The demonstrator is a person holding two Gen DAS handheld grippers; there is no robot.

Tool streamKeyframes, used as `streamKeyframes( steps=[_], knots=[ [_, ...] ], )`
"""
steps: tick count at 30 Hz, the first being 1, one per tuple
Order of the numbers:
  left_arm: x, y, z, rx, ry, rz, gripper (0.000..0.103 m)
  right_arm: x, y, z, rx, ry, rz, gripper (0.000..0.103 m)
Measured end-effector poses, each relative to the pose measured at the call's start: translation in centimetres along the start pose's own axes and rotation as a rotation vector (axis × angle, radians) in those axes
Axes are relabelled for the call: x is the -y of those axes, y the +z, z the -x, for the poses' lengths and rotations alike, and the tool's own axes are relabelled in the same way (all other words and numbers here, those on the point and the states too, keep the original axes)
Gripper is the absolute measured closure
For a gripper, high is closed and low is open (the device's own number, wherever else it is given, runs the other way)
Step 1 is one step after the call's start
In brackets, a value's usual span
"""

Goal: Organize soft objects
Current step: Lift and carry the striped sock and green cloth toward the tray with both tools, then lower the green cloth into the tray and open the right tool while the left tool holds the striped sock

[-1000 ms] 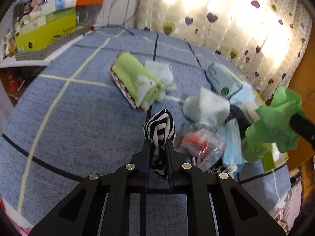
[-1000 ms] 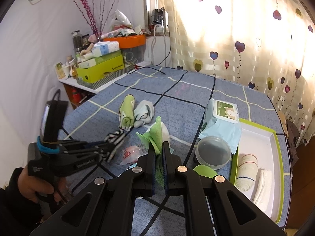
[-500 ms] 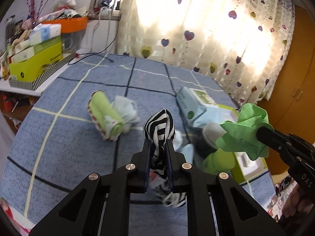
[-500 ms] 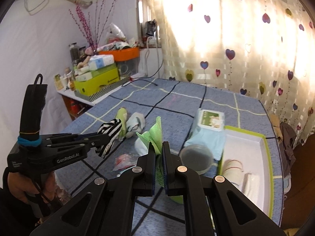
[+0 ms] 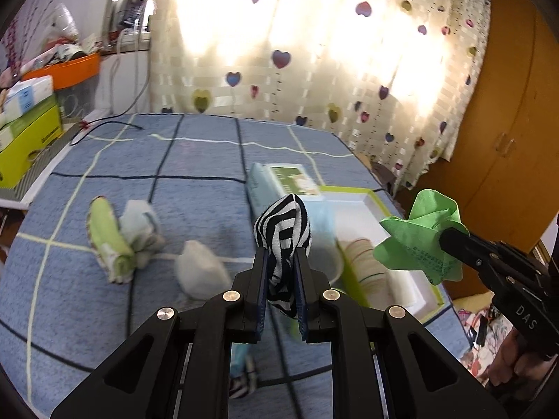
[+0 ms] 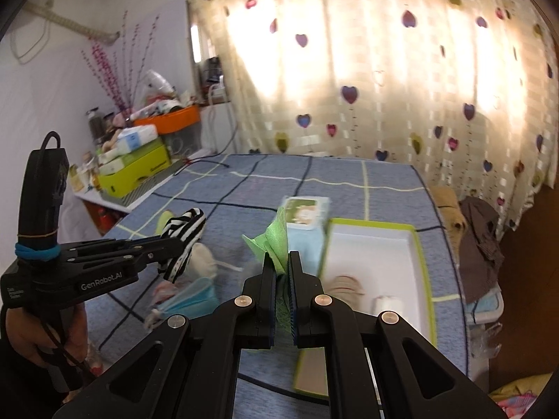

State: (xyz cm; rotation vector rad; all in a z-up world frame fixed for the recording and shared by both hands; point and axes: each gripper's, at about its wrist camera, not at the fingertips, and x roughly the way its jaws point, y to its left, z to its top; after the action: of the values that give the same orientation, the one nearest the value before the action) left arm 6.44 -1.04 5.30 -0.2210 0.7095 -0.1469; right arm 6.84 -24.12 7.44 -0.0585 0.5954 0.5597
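Motion blur smears the rolled cloths (image 6: 346,284) in the white tray (image 6: 415,244) beyond telling.

I see my black-and-white striped sock (image 5: 283,234) bunched upright, lifted left of the white tray (image 5: 363,202); my crumpled green cloth (image 5: 419,241) hangs above that tray's near edge.

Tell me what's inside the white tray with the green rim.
In the tray lie a beige striped roll and a white roll at the near end; the rest looks bare. The right gripper and green cloth cover its near-left corner.
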Motion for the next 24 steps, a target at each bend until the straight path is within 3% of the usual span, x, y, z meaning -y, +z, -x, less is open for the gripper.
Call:
streamKeyframes(
  steps=[11, 24],
  knots=[
    [4.4, 1.0, -1.6, -0.015, -0.05, -0.058, 0.088, 5.2, -0.6, 1.3, 0.009, -0.057, -0.073, 0.097],
    [8.4, 1.0, -4.4, -0.069, -0.101, -0.106, 0.088, 8.6, -1.3, 1.2, -0.003, -0.082, -0.126, 0.097]
  ],
)
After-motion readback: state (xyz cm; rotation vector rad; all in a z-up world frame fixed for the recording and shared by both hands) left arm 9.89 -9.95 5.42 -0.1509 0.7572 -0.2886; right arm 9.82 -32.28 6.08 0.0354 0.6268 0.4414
